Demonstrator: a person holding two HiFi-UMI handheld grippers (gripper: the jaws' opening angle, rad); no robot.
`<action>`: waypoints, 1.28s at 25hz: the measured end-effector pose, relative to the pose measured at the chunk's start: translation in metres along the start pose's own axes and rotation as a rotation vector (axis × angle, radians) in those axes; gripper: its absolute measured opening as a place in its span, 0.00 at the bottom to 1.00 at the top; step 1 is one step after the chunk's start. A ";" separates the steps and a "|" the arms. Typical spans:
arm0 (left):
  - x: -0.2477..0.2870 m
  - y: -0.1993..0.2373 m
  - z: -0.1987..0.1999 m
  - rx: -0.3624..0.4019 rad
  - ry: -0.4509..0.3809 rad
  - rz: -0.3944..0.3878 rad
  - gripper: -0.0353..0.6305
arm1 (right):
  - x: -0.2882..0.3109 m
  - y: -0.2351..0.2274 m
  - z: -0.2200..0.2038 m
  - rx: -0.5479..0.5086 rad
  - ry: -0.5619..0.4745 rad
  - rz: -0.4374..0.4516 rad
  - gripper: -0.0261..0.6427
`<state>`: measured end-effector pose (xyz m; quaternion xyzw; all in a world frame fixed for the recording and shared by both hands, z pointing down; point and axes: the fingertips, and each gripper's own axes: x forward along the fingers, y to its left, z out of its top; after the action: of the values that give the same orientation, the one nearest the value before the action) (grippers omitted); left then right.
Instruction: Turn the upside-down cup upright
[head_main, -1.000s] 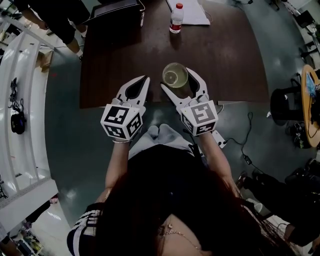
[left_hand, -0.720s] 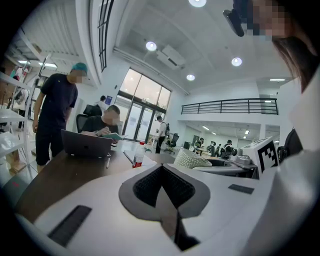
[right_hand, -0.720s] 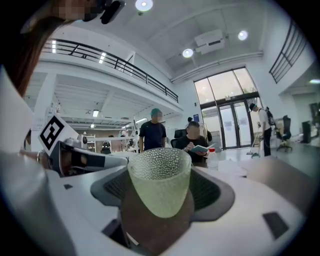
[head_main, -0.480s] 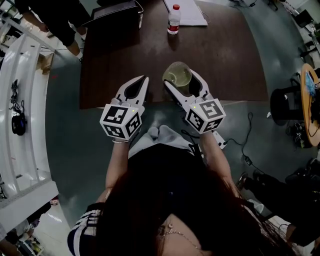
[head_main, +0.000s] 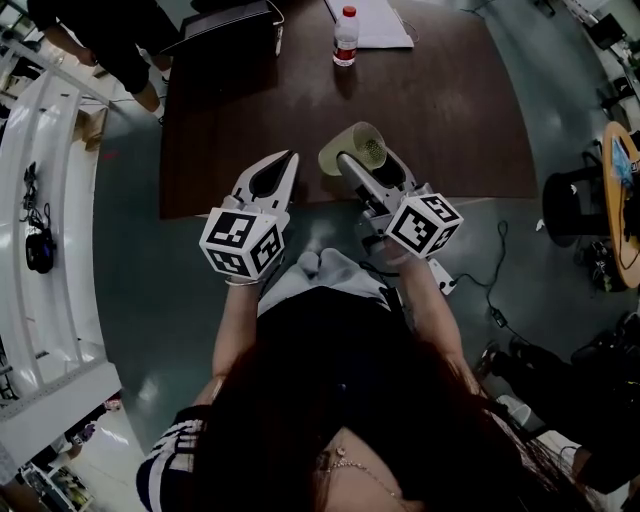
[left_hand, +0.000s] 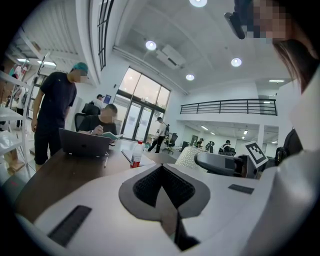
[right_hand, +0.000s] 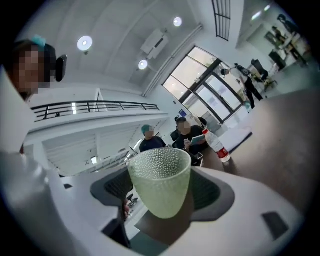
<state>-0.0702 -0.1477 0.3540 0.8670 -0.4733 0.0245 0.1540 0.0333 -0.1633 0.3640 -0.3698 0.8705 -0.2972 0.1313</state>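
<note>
Head view: we are observing the right gripper clamping the pebbled green cup, now rolled sideways, roughly halfway upright; the left gripper is idling, closed and empty.

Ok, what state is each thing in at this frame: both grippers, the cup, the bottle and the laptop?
left gripper: shut, nothing between its jaws.
right gripper: shut on the cup.
cup: tilted on its side in the jaws, empty, not yet upright.
bottle: standing upright, red cap on.
laptop: open, on the table.
</note>
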 end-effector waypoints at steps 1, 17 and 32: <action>-0.001 0.000 0.000 -0.001 0.000 -0.001 0.06 | -0.001 -0.001 0.000 0.034 -0.009 0.007 0.59; -0.011 0.007 0.002 -0.040 -0.030 -0.050 0.06 | 0.005 -0.006 -0.006 0.524 -0.102 0.126 0.59; -0.018 0.009 -0.003 -0.055 -0.020 -0.062 0.06 | 0.007 -0.003 -0.012 0.707 -0.127 0.195 0.59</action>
<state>-0.0872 -0.1367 0.3554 0.8767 -0.4485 -0.0019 0.1737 0.0246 -0.1645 0.3751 -0.2348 0.7352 -0.5422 0.3321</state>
